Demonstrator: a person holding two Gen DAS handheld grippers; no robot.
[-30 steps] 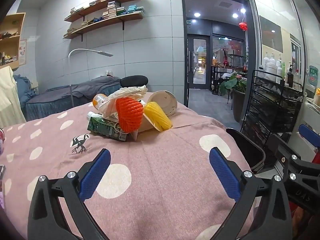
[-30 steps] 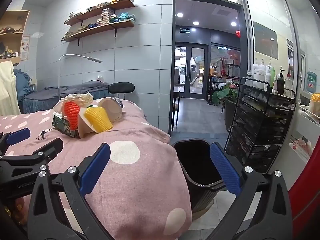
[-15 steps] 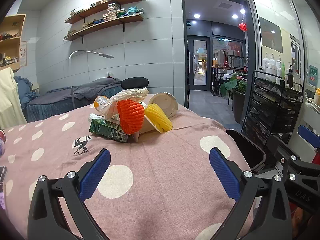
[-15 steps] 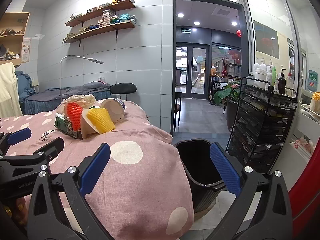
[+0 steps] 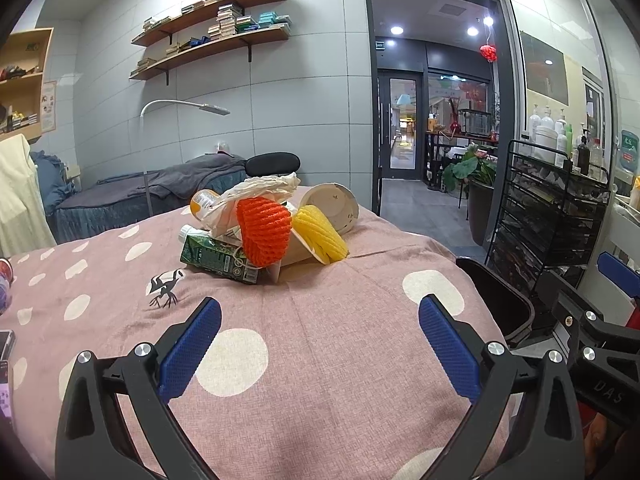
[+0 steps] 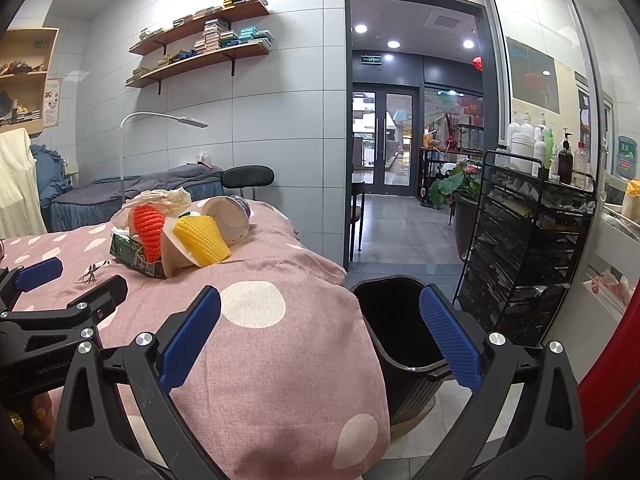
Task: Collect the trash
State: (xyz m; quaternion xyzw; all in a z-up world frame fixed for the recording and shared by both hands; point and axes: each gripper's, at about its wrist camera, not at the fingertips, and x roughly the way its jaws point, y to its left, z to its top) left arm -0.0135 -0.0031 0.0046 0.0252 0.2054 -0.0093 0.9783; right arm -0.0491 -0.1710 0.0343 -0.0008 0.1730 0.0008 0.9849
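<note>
A heap of trash lies on the pink dotted bedcover point(image 5: 320, 320): an orange foam net point(image 5: 263, 229), a yellow foam net point(image 5: 320, 234), a green drink carton point(image 5: 216, 258), a crumpled white bag point(image 5: 256, 190), a paper bowl point(image 5: 330, 206) and an orange-capped bottle point(image 5: 203, 200). My left gripper point(image 5: 320, 344) stands open, short of the heap, nothing between its fingers. My right gripper point(image 6: 320, 340) is open too, over the bed's corner, with the black bin point(image 6: 400, 336) just beyond. The heap shows in the right wrist view as well, with the orange net point(image 6: 149, 226) and yellow net point(image 6: 202, 240).
A black wire trolley point(image 6: 532, 256) with bottles stands right of the bin. An open doorway point(image 6: 384, 184) leads to a tiled corridor. A black stool point(image 5: 272, 164), a floor lamp point(image 5: 176, 106) and a second bed point(image 5: 152, 192) stand behind the heap. A phone point(image 5: 5, 344) lies at the left edge.
Both grippers have drifted slightly; the heap sits a little further right and higher in the views. Nothing was taken hold of, and the jaws stay open.
</note>
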